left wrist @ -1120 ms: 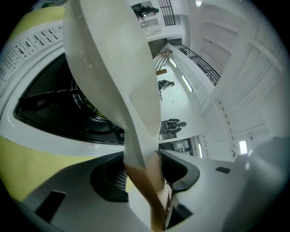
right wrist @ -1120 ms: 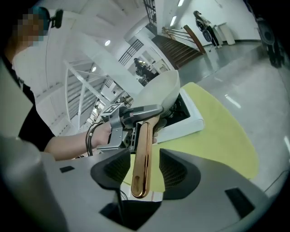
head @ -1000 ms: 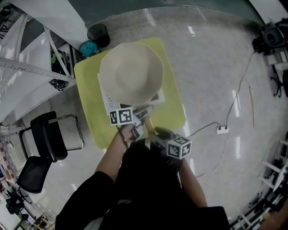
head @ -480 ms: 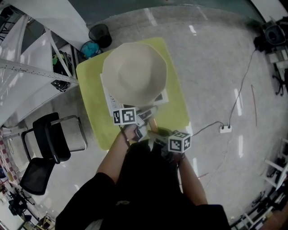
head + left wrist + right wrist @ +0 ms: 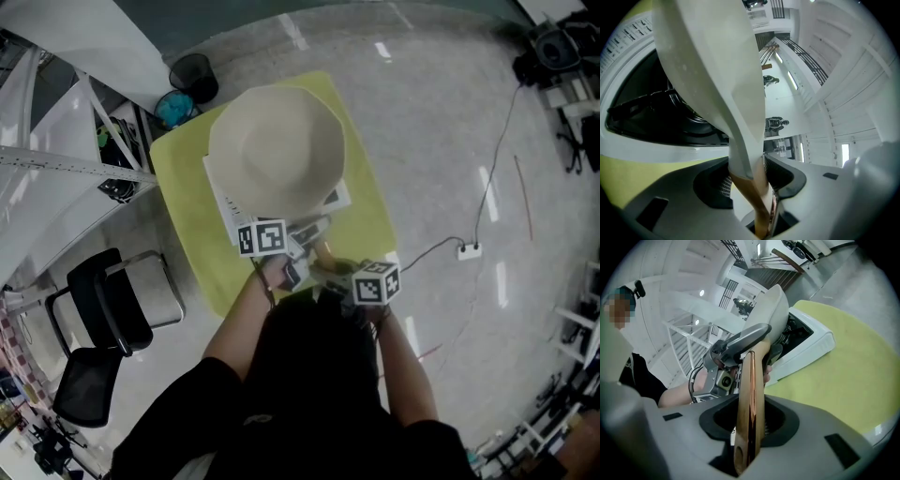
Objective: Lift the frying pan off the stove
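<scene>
A cream frying pan (image 5: 277,155) covers the white stove (image 5: 217,202) on the yellow table (image 5: 187,253); I cannot tell whether it rests on the burner or hangs just above it. My left gripper (image 5: 298,246) is shut on the pan's handle (image 5: 759,197) at the neck, close under the pan (image 5: 708,61) and beside the black burner (image 5: 661,117). My right gripper (image 5: 330,272) sits further back on the coppery-brown handle (image 5: 750,394). Its jaws are closing, with the handle between them and touching both sides. The left gripper (image 5: 740,345) shows just ahead in the right gripper view.
A black chair (image 5: 112,309) stands left of the table. A black bin (image 5: 192,70) and a blue one (image 5: 173,105) sit beyond it, beside a white rack (image 5: 56,159). A power strip (image 5: 466,250) with its cable lies on the floor to the right.
My right gripper has moved forward along the handle, closer to the left gripper. The pan and the left gripper hold the same place over the stove.
</scene>
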The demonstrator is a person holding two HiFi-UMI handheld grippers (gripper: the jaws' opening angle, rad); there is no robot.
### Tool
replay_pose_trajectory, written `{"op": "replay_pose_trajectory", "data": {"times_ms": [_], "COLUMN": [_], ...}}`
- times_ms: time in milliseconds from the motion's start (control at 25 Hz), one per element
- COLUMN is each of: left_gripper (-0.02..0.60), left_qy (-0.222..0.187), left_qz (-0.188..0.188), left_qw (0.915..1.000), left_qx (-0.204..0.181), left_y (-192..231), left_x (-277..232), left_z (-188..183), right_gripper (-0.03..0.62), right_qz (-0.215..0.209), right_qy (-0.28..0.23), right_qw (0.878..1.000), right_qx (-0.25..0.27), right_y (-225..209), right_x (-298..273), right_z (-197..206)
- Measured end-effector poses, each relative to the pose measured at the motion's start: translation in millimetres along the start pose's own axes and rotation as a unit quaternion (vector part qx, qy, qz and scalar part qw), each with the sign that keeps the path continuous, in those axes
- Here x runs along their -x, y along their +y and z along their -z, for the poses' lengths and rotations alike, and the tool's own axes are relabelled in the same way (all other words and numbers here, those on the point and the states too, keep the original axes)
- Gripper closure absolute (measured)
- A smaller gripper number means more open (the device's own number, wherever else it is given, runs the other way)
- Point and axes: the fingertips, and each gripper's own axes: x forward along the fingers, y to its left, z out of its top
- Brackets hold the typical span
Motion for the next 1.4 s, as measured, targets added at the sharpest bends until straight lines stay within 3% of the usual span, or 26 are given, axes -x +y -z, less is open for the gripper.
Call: {"op": "replay_pose_trajectory", "data": {"times_ms": [360, 880, 1120, 1400], "left_gripper": [0.344, 0.344, 0.344, 0.344], "left_qy": [0.006, -0.008, -0.007, -0.017], "left_qz": [0.002, 0.009, 0.001, 0.006], "left_qw": [0.9999, 0.9998, 0.9998, 0.9995], "left_qx": [-0.008, -0.014, -0.017, -0.027], "left_y": [0.2, -4.2, -4.9, -8.5], "left_x": [-0.1, 3.0, 6.8, 9.1], "left_z": [-0.2, -1.1, -1.1, 0.7], "right_gripper": [0.523, 0.523, 0.516, 0.511], "right_qz": [-0.006, 0.002, 0.027, 0.021], "right_qy": [0.034, 0.054, 0.065, 0.061], "right_qw": [0.999, 0.998, 0.997, 0.997], "right_qx": [-0.002, 0.015, 0.036, 0.045], "right_y": [3.9, 12.4, 9.2, 17.8], "right_x": [-10.5, -12.9, -14.7, -15.5], "right_z": [5.3, 7.2, 12.5, 12.4]}}
